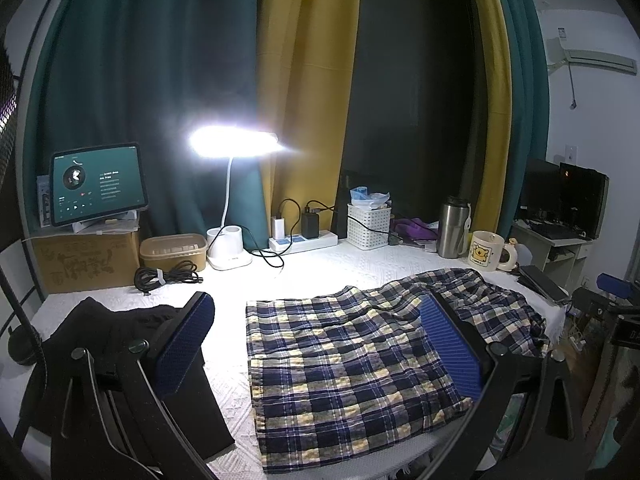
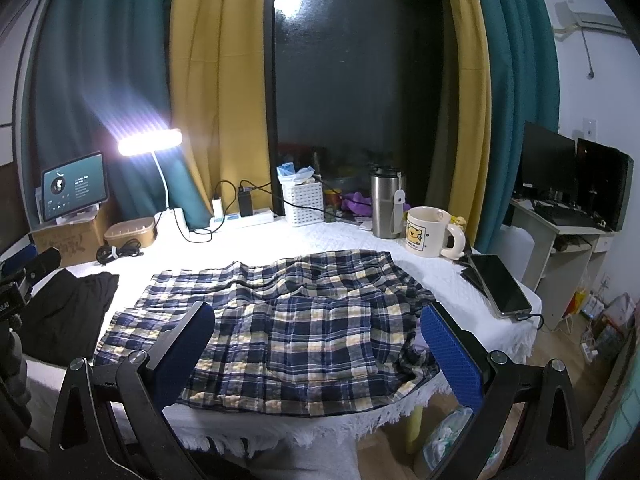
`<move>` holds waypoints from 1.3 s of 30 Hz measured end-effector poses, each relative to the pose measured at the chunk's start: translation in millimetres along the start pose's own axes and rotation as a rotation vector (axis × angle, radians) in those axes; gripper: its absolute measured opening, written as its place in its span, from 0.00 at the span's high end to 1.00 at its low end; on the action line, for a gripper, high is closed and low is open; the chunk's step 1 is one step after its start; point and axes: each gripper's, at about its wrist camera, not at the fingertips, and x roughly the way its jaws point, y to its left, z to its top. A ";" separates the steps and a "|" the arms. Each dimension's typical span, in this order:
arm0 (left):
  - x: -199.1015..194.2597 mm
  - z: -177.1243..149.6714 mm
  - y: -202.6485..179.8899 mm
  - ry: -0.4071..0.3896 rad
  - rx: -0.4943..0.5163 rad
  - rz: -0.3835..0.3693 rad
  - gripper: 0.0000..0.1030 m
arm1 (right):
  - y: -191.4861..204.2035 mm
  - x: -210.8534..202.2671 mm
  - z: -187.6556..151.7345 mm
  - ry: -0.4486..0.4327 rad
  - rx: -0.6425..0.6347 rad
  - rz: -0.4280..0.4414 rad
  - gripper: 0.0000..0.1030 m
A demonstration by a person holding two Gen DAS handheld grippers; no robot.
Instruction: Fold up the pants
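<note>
The table [image 2: 352, 248], covered with a white textured cloth, carries all items. The plaid pants [image 2: 280, 320] lie spread flat on the near centre-right of the table, waist end toward the right edge, where some fabric hangs over; the leg end lies to the left. A black garment [image 2: 68, 312] lies near left, apart from the pants. At the far left, a tablet [image 1: 96, 184] stands on a cardboard box [image 1: 84, 260]. A lit desk lamp [image 1: 232, 144] stands far centre, a power strip [image 1: 304, 240] to its right. A steel flask [image 2: 386, 206] and a mug [image 2: 428, 232] stand far right; a phone [image 2: 500, 284] lies near them. The left tongs [image 1: 320, 340] are spread wide above the pants, gripping nothing. The right tongs [image 2: 320, 344] are likewise spread wide, empty.
</note>
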 end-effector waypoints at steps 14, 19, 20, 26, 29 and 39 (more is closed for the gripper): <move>-2.4 -1.0 -3.4 0.001 0.003 -0.002 0.01 | -0.2 0.0 0.5 -0.002 0.000 0.000 0.00; -1.6 -1.0 -3.0 0.002 0.001 -0.001 0.01 | -0.1 -0.1 0.7 -0.002 0.000 0.000 0.00; -1.3 -1.5 -3.7 0.006 0.000 -0.001 0.01 | -0.1 0.0 0.7 -0.002 0.000 0.001 0.00; -3.9 -0.1 -6.2 0.014 -0.001 -0.001 0.01 | 0.3 1.7 -0.6 0.000 0.000 0.002 0.00; -0.3 0.0 -3.6 0.025 0.000 -0.002 0.01 | 1.0 5.6 0.1 0.006 -0.003 0.003 0.00; 44.8 -8.3 9.1 0.119 -0.006 0.019 0.01 | -4.1 53.7 4.0 0.069 -0.023 -0.004 0.00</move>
